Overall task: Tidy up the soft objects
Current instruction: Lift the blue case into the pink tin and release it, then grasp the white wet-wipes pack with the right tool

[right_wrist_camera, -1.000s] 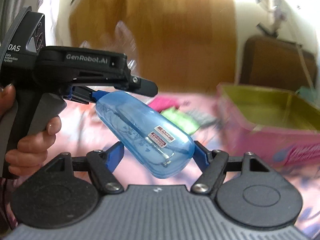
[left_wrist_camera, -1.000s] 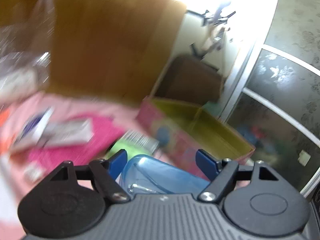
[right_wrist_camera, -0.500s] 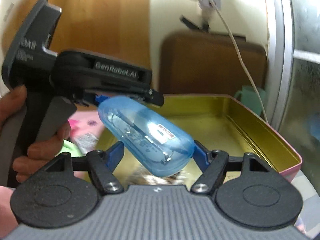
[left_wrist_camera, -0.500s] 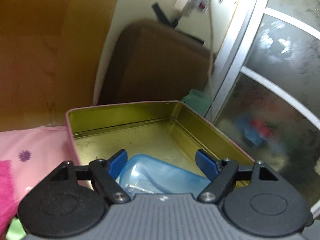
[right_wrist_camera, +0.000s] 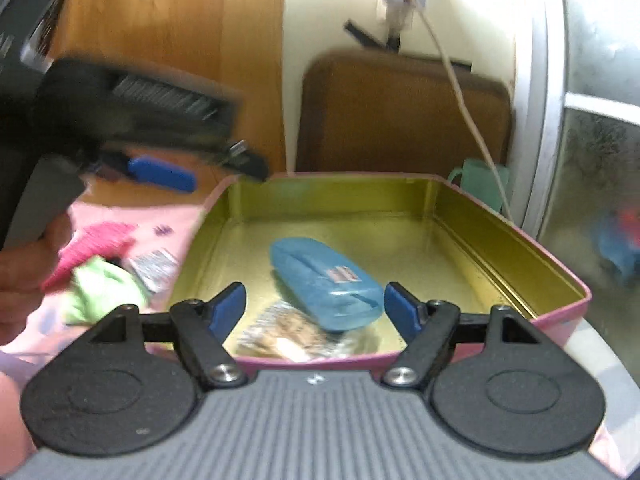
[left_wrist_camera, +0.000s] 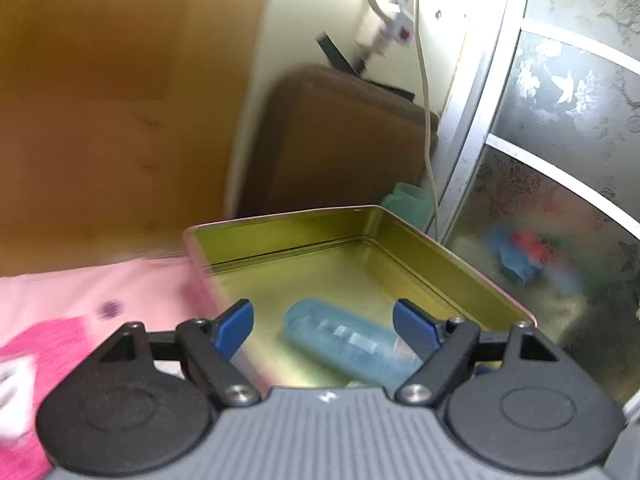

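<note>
Both jaws are spreading: the left hand-held gripper (left_wrist_camera: 322,320) and the right hand-held gripper (right_wrist_camera: 316,306) hang empty over the tin box (right_wrist_camera: 520,240), pads clear of everything. The blue case (right_wrist_camera: 324,280) lies loose on the tin's floor, one end resting on a crinkly packet (right_wrist_camera: 288,336). It looks light, stiff-shelled, smooth and likely slippery; a hold across its narrow middle suits best.

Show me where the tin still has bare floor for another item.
Free: the tin's far half, between the blue case and back wall, and the strip along its right wall. Crowded: the near edge, where a crinkled packet lies by the case.
</note>
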`<move>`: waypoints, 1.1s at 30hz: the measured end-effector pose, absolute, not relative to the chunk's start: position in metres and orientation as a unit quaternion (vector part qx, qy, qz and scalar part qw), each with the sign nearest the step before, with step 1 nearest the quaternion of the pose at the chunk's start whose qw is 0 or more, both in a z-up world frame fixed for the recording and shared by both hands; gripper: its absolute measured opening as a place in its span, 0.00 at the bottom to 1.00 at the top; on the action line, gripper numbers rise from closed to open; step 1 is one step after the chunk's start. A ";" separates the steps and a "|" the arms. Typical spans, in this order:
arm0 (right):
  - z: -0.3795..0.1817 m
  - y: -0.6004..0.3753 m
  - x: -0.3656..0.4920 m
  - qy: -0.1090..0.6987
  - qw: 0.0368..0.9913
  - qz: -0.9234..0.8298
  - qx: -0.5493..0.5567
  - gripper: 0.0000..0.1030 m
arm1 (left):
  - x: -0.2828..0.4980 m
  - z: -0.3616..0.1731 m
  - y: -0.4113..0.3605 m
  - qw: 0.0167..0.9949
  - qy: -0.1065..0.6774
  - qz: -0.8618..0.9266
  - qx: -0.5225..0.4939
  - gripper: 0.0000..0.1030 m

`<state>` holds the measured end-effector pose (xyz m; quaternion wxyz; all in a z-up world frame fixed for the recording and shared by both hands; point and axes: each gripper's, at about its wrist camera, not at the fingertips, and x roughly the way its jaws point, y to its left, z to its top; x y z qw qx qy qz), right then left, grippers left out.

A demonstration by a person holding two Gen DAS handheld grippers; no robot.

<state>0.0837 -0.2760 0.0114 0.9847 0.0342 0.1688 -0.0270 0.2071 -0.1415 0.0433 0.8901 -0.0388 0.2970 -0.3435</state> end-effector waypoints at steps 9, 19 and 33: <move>0.004 -0.182 0.047 0.145 0.983 0.107 0.022 0.90 | 0.139 0.013 0.017 0.922 0.286 -0.257 -0.045 0.79; 0.022 -0.088 0.134 0.214 0.952 0.217 -0.006 0.71 | 0.151 -0.024 0.184 0.923 0.313 -0.024 -0.223 0.75; 0.011 -0.028 0.246 0.358 0.861 0.274 0.236 0.25 | 0.145 -0.027 0.220 0.910 0.299 0.033 -0.285 0.72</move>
